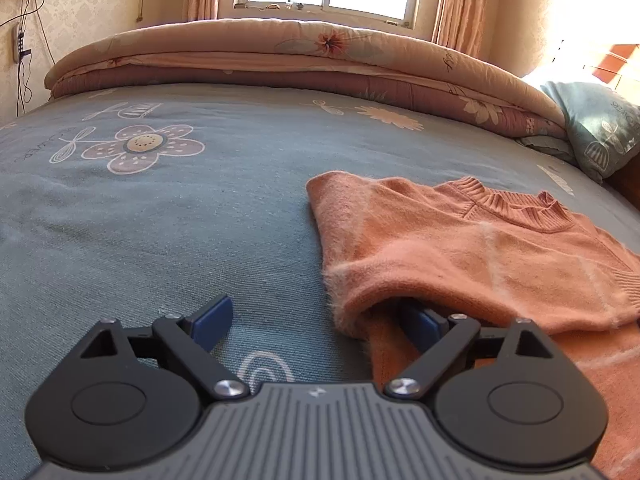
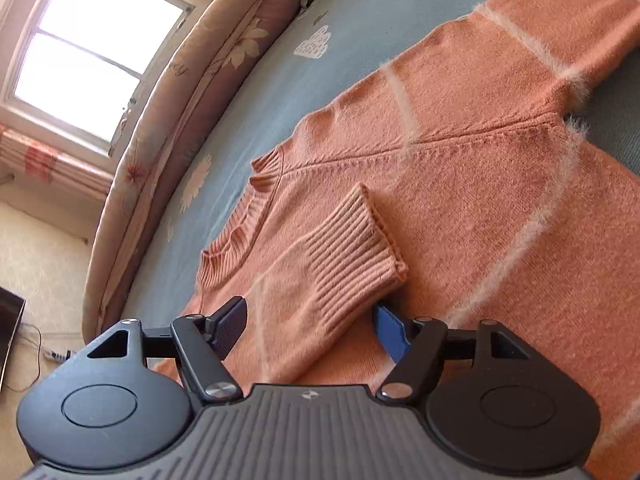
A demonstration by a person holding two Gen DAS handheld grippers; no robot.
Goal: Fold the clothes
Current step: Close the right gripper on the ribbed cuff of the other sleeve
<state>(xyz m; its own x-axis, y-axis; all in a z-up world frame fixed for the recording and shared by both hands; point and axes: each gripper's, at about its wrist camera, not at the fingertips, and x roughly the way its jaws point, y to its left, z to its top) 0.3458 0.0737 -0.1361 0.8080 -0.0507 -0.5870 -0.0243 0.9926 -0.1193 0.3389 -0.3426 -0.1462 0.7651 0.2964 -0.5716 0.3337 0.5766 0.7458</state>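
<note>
- Orange knit sweater (image 2: 472, 184), fuzzy, w/ thin pale stripes in a wide grid; lies flat on the bed, ribbed collar (image 2: 236, 236) toward the rolled quilt.
- One sleeve folded across the chest, ribbed cuff (image 2: 352, 248) on top, just below the collar.
- Other sleeve stretched straight out to the side.
- Left wrist view: folded edge forms a rounded bulge.

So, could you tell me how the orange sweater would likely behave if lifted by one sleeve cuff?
The sweater probably droops limply; it already lies folded and draped. Its fuzzy knit likely resists slipping. The ribbed cuff may stretch.
</note>
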